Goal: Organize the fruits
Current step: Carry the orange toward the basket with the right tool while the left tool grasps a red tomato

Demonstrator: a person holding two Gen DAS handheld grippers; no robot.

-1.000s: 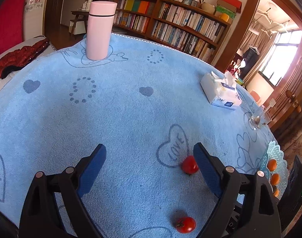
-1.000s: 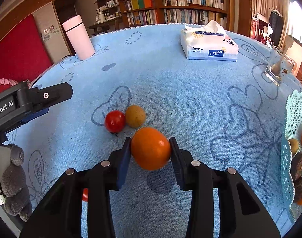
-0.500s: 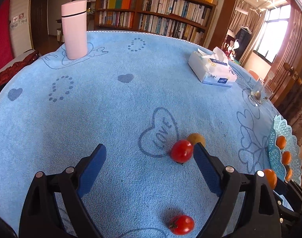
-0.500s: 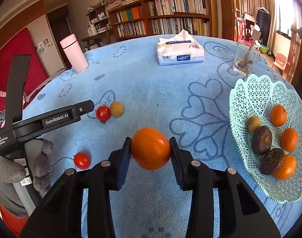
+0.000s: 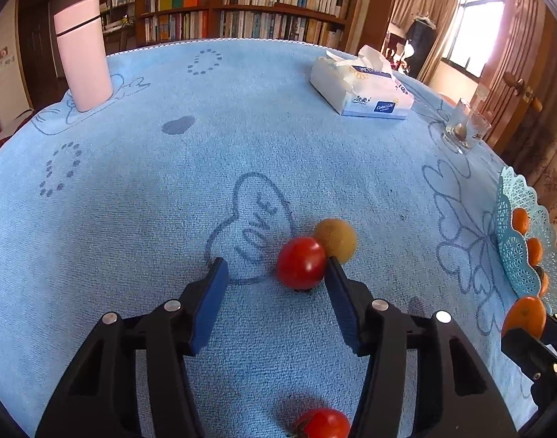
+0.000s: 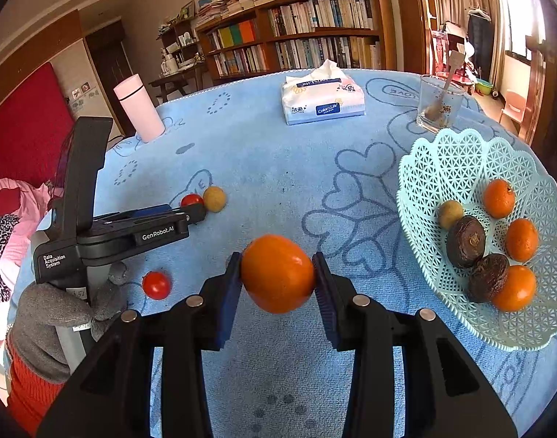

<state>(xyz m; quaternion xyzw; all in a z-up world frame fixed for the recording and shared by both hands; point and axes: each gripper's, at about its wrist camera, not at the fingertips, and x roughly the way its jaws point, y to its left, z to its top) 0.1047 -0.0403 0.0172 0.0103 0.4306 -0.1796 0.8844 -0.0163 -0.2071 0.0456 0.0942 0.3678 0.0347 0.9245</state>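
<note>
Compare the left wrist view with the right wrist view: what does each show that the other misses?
Left wrist only: its open left gripper closing in on the round red tomato, close up.
Right wrist only: the inside of the pale green lattice basket, with two dark brown wrinkled fruits.
Both: the yellow-brown round fruit against that tomato, a second red tomato, and the large orange clamped in the right gripper.

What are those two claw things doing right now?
Left gripper: open, nothing held, a tomato by its right finger.
Right gripper: closed on an orange.
</note>
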